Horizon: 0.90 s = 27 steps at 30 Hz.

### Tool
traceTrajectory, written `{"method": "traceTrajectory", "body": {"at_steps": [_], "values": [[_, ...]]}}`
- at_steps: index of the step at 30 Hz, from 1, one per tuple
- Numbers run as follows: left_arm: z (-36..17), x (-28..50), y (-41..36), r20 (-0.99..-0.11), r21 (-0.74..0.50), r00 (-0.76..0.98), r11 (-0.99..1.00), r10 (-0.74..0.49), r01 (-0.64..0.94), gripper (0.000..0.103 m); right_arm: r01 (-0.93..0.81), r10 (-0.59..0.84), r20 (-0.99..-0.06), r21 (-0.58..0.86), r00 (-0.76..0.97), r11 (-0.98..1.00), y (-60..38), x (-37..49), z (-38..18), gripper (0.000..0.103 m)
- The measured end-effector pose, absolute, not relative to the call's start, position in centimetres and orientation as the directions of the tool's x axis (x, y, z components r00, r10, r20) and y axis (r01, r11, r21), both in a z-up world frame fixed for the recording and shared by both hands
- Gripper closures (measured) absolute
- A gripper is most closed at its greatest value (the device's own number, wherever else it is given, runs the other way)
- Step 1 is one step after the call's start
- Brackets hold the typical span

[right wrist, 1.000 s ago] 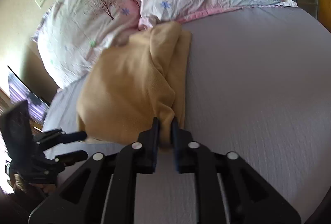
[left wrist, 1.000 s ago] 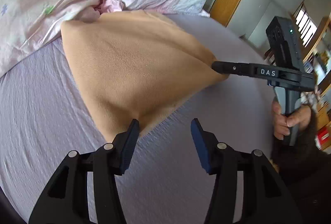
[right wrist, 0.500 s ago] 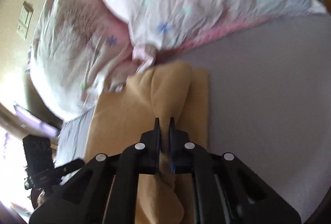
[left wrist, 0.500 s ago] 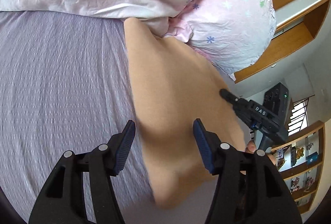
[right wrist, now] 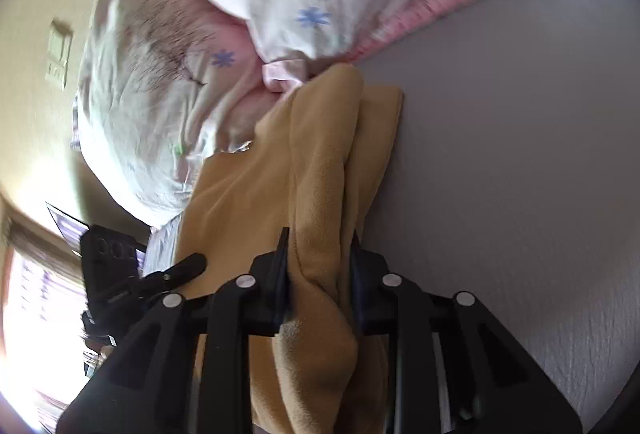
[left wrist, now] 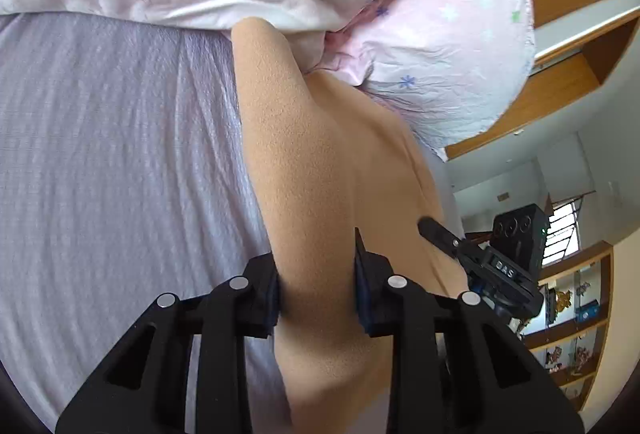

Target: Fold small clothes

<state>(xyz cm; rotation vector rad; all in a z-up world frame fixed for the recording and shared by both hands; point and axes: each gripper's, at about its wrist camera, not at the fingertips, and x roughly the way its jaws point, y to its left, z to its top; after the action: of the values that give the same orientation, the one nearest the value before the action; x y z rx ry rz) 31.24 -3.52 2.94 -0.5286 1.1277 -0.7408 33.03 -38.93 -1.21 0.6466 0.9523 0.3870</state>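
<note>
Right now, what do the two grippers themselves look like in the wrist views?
Both are matte black, with angular open-frame linkages and silver round pivot pins. The left gripper and right gripper have dark blue finger pads. The right one's body, seen from the left wrist, bears white "DAS" lettering. No cables or sleeves show.
</note>
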Motion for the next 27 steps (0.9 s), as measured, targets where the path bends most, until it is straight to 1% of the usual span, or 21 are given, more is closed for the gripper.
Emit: {"method": "traceTrajectory", "body": {"at_steps": [2,4,5,6,7,9,10,11,12,13,14,15,16,18,20,22,23,25,26,27], "values": [[4.2,30.2,-1.4,-0.620,-0.673,0.289,0.684,-0.729,0.283,0.073,-0.064,0.613,-0.596,0.688,0.519,0.723,-37.5,33.0,-0.8,0.084],[4.7,30.0,1.3,-0.624,-0.660,0.324,0.702,-0.711,0.269,0.073,-0.100,0.636,-0.589,0.689,0.498,0.717,-35.4,33.1,-0.7,0.084],[4.6,30.2,2.1,-0.634,-0.652,0.337,0.715,-0.696,0.252,0.072,-0.118,0.632,-0.604,0.671,0.485,0.732,-33.7,33.2,-0.8,0.081],[4.4,30.5,2.7,-0.646,-0.640,0.346,0.730,-0.681,0.242,0.071,-0.131,0.625,-0.621,0.652,0.473,0.747,-32.3,33.3,-1.0,0.077],[4.2,30.5,3.4,-0.662,-0.624,0.353,0.747,-0.662,0.230,0.070,-0.135,0.612,-0.638,0.632,0.469,0.763,-31.5,33.4,-1.1,0.068],[4.8,29.2,4.6,-0.669,-0.596,0.393,0.771,-0.631,0.223,0.070,-0.126,0.559,-0.663,0.583,0.498,0.803,-31.0,32.8,-0.2,0.063],[5.6,28.4,4.8,-0.664,-0.573,0.420,0.782,-0.619,0.246,0.070,-0.117,0.525,-0.658,0.559,0.540,0.821,-31.4,31.9,0.7,0.050],[6.9,26.8,5.1,-0.649,-0.528,0.466,0.797,-0.601,0.293,0.070,-0.116,0.494,-0.623,0.545,0.606,0.830,-32.3,30.4,2.1,0.034],[7.9,25.4,5.0,-0.627,-0.504,0.494,0.797,-0.603,0.333,0.070,-0.135,0.499,-0.576,0.559,0.647,0.818,-32.9,29.1,3.3,0.029],[9.0,23.6,4.6,-0.595,-0.492,0.505,0.780,-0.625,0.386,0.067,-0.168,0.521,-0.542,0.570,0.659,0.804,-33.1,28.2,4.0,0.026],[9.4,22.3,4.0,-0.582,-0.487,0.495,0.764,-0.646,0.424,0.063,-0.213,0.569,-0.513,0.594,0.643,0.776,-32.8,27.2,4.6,0.025],[9.6,21.6,3.5,-0.577,-0.485,0.481,0.750,-0.661,0.450,0.063,-0.249,0.611,-0.498,0.612,0.616,0.750,-32.2,26.7,4.8,0.024],[9.7,20.6,2.3,-0.575,-0.481,0.453,0.730,-0.681,0.486,0.061,-0.284,0.656,-0.486,0.634,0.578,0.719,-31.3,26.4,4.8,0.019],[9.1,20.0,0.8,-0.598,-0.478,0.410,0.717,-0.689,0.508,0.058,-0.298,0.707,-0.497,0.668,0.503,0.682,-29.4,26.6,3.7,0.018],[7.5,20.0,-1.0,-0.655,-0.448,0.379,0.740,-0.654,0.502,0.057,-0.236,0.687,-0.550,0.673,0.474,0.701,-28.7,27.2,1.8,0.018],[5.4,20.2,-2.6,-0.736,-0.370,0.368,0.793,-0.568,0.483,0.057,-0.166,0.655,-0.603,0.665,0.455,0.728,-29.0,28.2,0.0,0.018],[5.1,20.1,-2.8,-0.742,-0.352,0.377,0.801,-0.554,0.485,0.057,-0.140,0.649,-0.625,0.665,0.433,0.734,-29.2,28.6,-0.7,0.018],[5.8,19.3,-2.1,-0.727,-0.345,0.401,0.801,-0.557,0.488,0.057,-0.145,0.628,-0.634,0.642,0.451,0.753,-29.0,27.7,-0.1,0.017],[6.4,18.8,-1.4,-0.715,-0.351,0.414,0.802,-0.563,0.484,0.055,-0.171,0.589,-0.647,0.590,0.484,0.789,-28.9,26.5,1.1,0.010],[6.8,18.2,-0.7,-0.705,-0.348,0.434,0.807,-0.561,0.477,0.051,-0.193,0.561,-0.648,0.550,0.515,0.813,-28.8,25.4,2.1,0.005]]}}
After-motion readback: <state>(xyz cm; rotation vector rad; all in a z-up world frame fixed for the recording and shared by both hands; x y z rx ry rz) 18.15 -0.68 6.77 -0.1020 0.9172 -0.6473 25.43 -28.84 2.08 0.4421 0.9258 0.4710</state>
